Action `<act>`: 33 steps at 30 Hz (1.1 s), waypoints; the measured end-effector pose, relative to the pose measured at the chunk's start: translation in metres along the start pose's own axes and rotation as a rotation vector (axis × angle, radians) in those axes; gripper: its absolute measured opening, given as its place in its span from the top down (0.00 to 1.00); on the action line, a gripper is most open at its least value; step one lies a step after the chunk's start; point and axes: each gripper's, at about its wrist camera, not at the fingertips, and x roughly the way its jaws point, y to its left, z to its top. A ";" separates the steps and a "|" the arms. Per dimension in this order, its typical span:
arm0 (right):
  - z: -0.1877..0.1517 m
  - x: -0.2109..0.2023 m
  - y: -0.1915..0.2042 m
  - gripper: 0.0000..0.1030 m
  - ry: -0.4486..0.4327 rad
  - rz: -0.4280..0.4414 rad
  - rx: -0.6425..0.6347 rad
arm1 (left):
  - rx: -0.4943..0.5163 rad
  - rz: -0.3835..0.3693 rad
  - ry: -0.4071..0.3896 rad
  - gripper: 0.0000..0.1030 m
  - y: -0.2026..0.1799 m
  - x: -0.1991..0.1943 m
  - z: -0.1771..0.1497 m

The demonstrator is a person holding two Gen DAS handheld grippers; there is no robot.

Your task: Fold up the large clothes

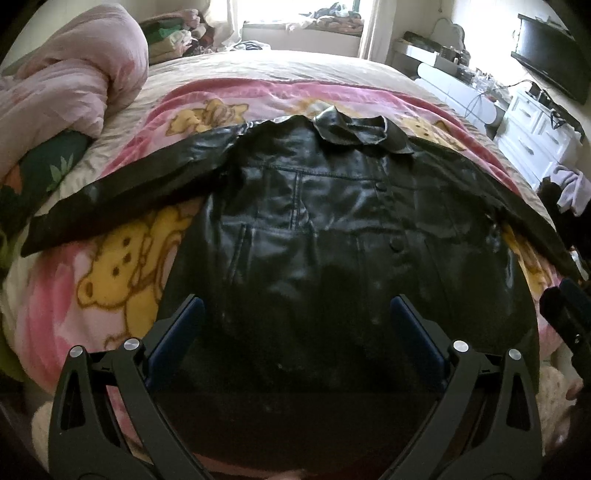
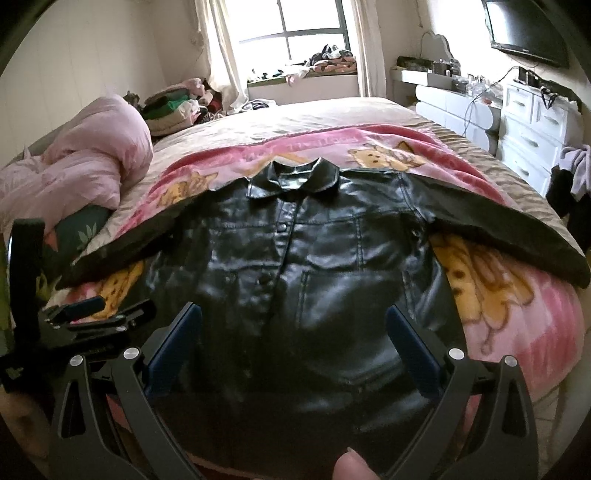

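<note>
Black glossy leather jacket (image 1: 325, 221), one only, lies spread face up across the middle of both frames on a pink fleece blanket with yellow bears (image 1: 110, 280), collar at the far end and two sleeves stretched outward. One crumpled pale pink quilt (image 2: 92, 166) sits at upper left; one white chest of drawers (image 2: 532, 129) and one dark wall television (image 2: 524, 29) sit at upper right. Left gripper (image 1: 295, 317) and right gripper (image 2: 293, 325) each hover low over the jacket's hem, jaws spread wide, holding nothing.
</note>
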 end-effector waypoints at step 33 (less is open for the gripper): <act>0.153 0.081 -0.079 0.04 -0.086 -0.128 0.060 | -0.033 -0.067 0.009 0.09 -0.051 0.057 0.131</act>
